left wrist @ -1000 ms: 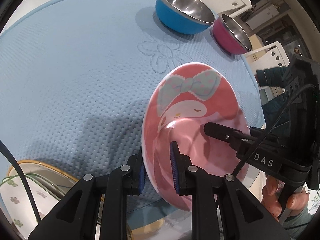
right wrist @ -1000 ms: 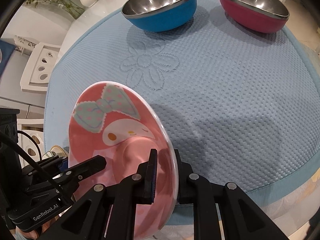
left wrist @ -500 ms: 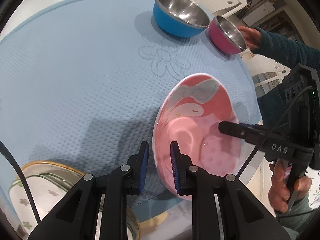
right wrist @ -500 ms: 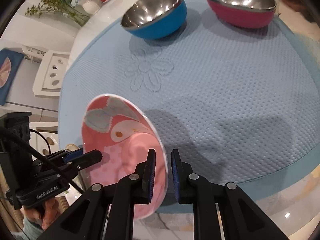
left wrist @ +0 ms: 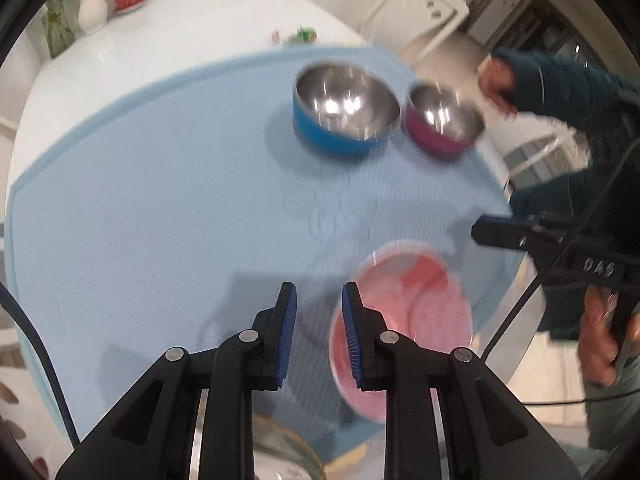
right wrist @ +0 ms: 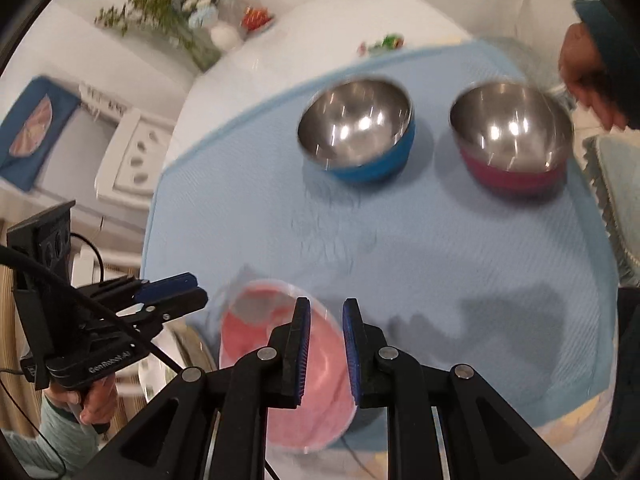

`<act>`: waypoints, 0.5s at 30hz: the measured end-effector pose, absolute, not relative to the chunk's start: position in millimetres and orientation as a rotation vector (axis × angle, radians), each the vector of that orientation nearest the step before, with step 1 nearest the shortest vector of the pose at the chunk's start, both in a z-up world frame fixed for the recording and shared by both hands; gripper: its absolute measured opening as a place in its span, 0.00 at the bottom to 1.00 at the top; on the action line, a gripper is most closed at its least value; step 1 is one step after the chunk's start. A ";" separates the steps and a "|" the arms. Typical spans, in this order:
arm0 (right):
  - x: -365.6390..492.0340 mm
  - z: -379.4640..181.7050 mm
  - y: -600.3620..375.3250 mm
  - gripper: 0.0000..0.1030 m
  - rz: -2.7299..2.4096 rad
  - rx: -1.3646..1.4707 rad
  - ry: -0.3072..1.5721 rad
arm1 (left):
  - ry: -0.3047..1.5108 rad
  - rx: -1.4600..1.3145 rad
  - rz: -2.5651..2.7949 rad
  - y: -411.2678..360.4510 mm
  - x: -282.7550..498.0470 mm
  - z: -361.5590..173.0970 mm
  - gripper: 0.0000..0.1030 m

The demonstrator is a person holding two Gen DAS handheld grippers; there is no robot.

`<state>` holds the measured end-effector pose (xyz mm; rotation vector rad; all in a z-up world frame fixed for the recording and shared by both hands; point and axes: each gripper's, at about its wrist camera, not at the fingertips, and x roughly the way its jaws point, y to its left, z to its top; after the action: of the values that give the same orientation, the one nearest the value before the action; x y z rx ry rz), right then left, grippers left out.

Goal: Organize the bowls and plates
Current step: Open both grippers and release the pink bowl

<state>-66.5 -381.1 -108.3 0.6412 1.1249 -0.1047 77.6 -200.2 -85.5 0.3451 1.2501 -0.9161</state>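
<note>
The pink plate (left wrist: 416, 312) is blurred, below and between both grippers, at the near edge of the blue mat (left wrist: 160, 200); it also shows in the right wrist view (right wrist: 280, 360). No gripper touches it. My left gripper (left wrist: 319, 336) is open and empty, left of the plate. My right gripper (right wrist: 325, 350) is open and empty, just right of the plate. A blue bowl (left wrist: 346, 108) and a magenta bowl (left wrist: 442, 122) stand at the far side of the mat. A patterned plate rim (left wrist: 288, 456) shows under the left gripper.
Another person's hand (left wrist: 496, 84) reaches by the magenta bowl (right wrist: 512, 136). A vase of flowers (right wrist: 192, 28) and small items stand on the white table beyond the mat. White chairs (right wrist: 132, 156) stand to the left.
Both grippers let go of the pink plate, opened, and rose and pulled back. The plate went from tilted upright in the jaws to lower over the mat. The views are now motion-blurred.
</note>
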 end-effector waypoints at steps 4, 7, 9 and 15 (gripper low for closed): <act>-47.8 -106.8 -387.5 0.49 -0.191 0.632 1.089 | 1.234 0.255 -0.892 -206.9 109.0 -81.4 0.27; -37.6 -118.2 -393.7 0.49 -0.249 0.704 1.067 | 1.268 0.172 -0.890 -213.5 136.0 -91.4 0.30; -30.3 -130.7 -401.3 0.49 -0.271 0.772 1.077 | 1.298 0.119 -0.892 -222.5 155.7 -100.2 0.30; -1.7 -146.0 -410.2 0.49 -0.291 0.776 1.095 | 1.341 0.088 -0.921 -261.6 186.8 -119.0 0.30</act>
<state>-1.7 -410.2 -146.0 0.7760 1.0948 -0.2911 186.8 -261.6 -119.0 0.0879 1.3405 -0.9207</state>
